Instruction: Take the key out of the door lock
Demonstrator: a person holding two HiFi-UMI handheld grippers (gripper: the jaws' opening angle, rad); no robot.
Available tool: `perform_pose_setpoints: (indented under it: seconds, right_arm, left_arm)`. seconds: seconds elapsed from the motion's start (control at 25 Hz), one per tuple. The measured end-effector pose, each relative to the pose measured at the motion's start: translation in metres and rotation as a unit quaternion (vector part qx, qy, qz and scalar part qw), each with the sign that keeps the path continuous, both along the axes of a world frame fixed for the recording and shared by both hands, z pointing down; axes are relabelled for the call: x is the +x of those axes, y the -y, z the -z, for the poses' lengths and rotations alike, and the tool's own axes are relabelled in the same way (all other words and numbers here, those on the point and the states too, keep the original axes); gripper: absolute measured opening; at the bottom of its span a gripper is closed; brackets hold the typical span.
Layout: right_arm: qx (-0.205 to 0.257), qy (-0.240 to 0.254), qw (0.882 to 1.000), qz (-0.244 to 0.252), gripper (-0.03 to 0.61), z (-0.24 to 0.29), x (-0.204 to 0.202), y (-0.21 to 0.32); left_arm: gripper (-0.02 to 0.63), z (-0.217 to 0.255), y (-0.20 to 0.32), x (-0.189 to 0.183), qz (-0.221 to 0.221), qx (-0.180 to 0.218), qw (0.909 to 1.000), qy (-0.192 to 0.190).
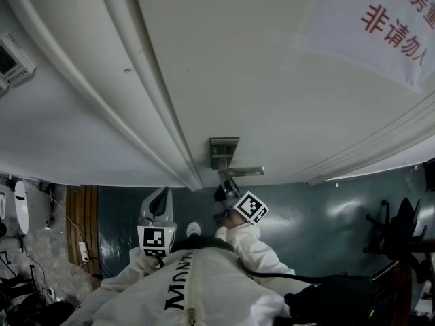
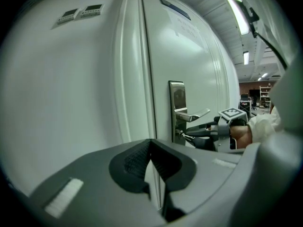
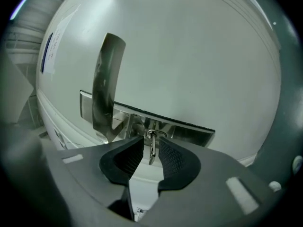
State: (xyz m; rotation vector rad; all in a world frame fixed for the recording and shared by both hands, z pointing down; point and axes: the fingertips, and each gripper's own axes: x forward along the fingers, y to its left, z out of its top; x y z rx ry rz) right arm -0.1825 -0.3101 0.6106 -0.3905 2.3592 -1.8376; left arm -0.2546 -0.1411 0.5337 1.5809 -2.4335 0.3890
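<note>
A small metal key (image 3: pixel 151 148) hangs from the lock in the steel plate (image 3: pixel 189 131) of a white door, below the lever handle (image 3: pixel 106 79). My right gripper (image 3: pixel 150 143) stands level at the lock with one pad on each side of the key. A thin gap shows on both sides, so the pads do not press on it. In the left gripper view the right gripper (image 2: pixel 189 135) reaches the key (image 2: pixel 182 135) under the handle (image 2: pixel 194 116). My left gripper (image 2: pixel 151 143) hangs back from the door, tips together, holding nothing. The head view shows the left gripper (image 1: pixel 160 199) left of the plate (image 1: pixel 223 151).
The door frame's moulding (image 1: pixel 156 114) runs just left of the lock plate. A sign with red lettering (image 1: pixel 401 19) is on the door at the upper right. A wall control panel (image 1: pixel 13 60) sits far left, and a dark office chair (image 1: pixel 401 229) stands on the floor at the right.
</note>
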Motion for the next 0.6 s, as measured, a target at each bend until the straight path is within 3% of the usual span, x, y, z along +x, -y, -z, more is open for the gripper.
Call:
perform_pose_setpoints:
  seconds: [0.2, 0.6]
  right_arm:
    - [-0.032, 0.015, 0.999, -0.002, 0.069, -0.003, -0.003, 0.005]
    - [-0.052, 0.026, 0.998, -0.004, 0.014, -0.003, -0.009, 0.008]
  left_arm:
    - [0.0, -0.001, 0.006, 0.004, -0.007, 0.0, 1.0, -0.001]
    - [0.0, -0.001, 0.012, 0.005, -0.011, 0.0, 0.9999, -0.002]
